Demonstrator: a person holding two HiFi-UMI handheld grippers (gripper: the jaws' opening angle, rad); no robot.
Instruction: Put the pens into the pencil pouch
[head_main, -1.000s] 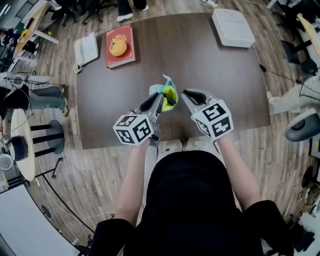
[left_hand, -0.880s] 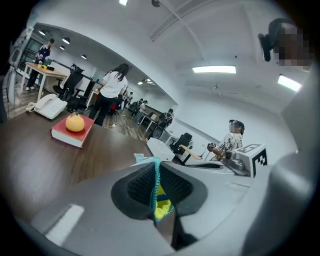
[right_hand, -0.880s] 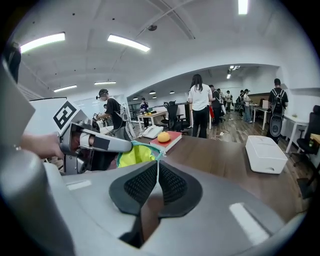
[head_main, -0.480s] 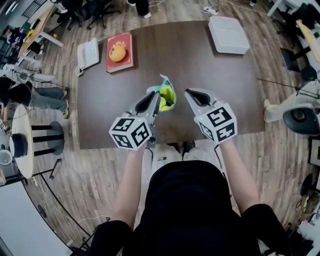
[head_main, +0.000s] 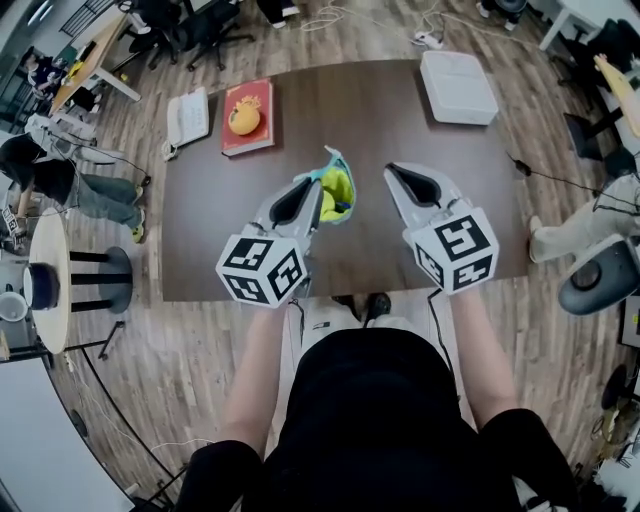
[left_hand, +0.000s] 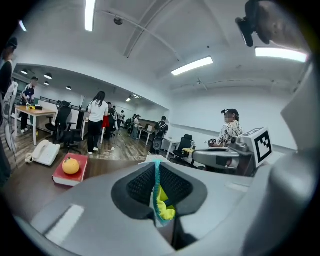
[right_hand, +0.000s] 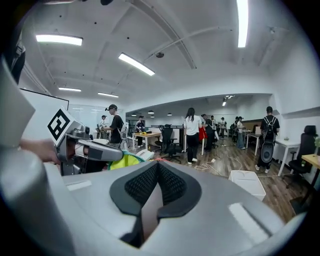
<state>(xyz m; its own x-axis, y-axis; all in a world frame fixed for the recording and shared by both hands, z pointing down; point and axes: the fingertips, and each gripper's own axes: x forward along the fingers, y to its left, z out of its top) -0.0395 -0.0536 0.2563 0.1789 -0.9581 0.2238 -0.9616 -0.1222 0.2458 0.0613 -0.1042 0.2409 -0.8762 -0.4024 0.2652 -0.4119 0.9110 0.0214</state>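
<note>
Head view, looking steeply down: a person holds two grippers above a dark table (head_main: 400, 130). The left gripper (head_main: 312, 195) is clamped on the edge of the pouch (head_main: 338, 190), a teal and yellow fabric case that hangs off the jaws, lifted clear of the table. The left gripper view shows the teal edge pinched between the pads. The right gripper (head_main: 395, 174) is near the pouch, not touching it, with its jaws pressed together and nothing between them. No pens show on the table or in either gripper. Whether any are inside the pouch cannot be seen. The loading step is probably over, with setting the pouch down left to do. A book (head_main: 258, 140) with an orange (head_main: 245, 118) lies well apart.
</note>
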